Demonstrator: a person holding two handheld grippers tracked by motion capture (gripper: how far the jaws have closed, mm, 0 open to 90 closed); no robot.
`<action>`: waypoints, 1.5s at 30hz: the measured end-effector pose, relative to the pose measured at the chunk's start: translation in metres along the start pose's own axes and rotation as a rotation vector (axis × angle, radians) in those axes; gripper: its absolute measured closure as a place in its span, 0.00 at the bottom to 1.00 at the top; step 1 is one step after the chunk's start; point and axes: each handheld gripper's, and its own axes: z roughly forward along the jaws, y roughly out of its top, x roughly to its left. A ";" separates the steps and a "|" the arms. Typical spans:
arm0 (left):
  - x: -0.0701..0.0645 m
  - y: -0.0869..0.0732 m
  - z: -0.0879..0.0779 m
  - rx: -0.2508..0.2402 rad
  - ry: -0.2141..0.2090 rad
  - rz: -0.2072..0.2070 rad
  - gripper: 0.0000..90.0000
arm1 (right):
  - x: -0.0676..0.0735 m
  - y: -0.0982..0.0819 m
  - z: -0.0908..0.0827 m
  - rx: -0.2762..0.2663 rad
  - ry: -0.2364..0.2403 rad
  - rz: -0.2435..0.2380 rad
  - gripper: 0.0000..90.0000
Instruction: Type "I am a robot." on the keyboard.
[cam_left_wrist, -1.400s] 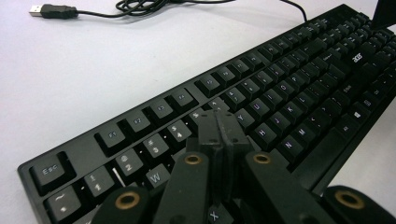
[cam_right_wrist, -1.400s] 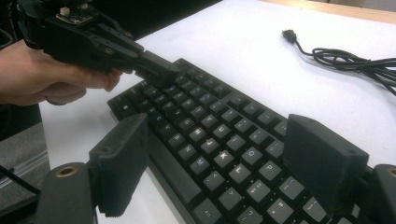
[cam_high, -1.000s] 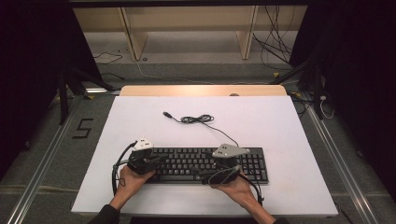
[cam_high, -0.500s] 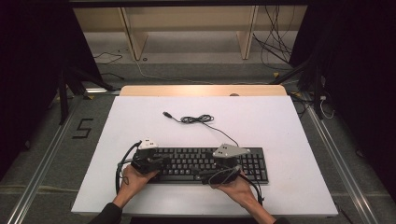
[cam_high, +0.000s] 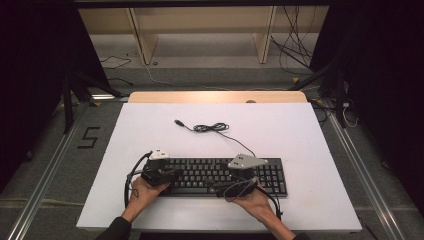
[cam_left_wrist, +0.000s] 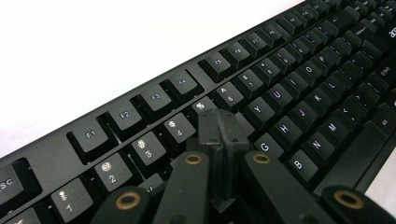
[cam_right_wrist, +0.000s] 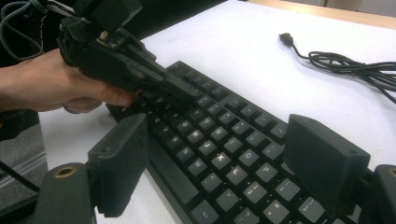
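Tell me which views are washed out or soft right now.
Left gripper view: the table blows out white and the far keys blur. Right gripper view: the near jaws are soft, the keyboard sharp. High view: evenly lit, dark at the sides.
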 end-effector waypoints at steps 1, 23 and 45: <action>0.000 0.000 0.000 -0.005 0.003 0.003 0.99 | 0.000 0.000 0.000 -0.002 0.000 0.000 0.26; -0.001 -0.008 -0.049 -0.202 -0.052 -0.063 0.55 | -0.006 0.000 0.001 0.000 -0.016 0.005 0.26; 0.000 -0.025 -0.068 -0.304 -0.048 -0.082 0.33 | -0.010 0.001 0.008 0.017 -0.031 0.011 0.28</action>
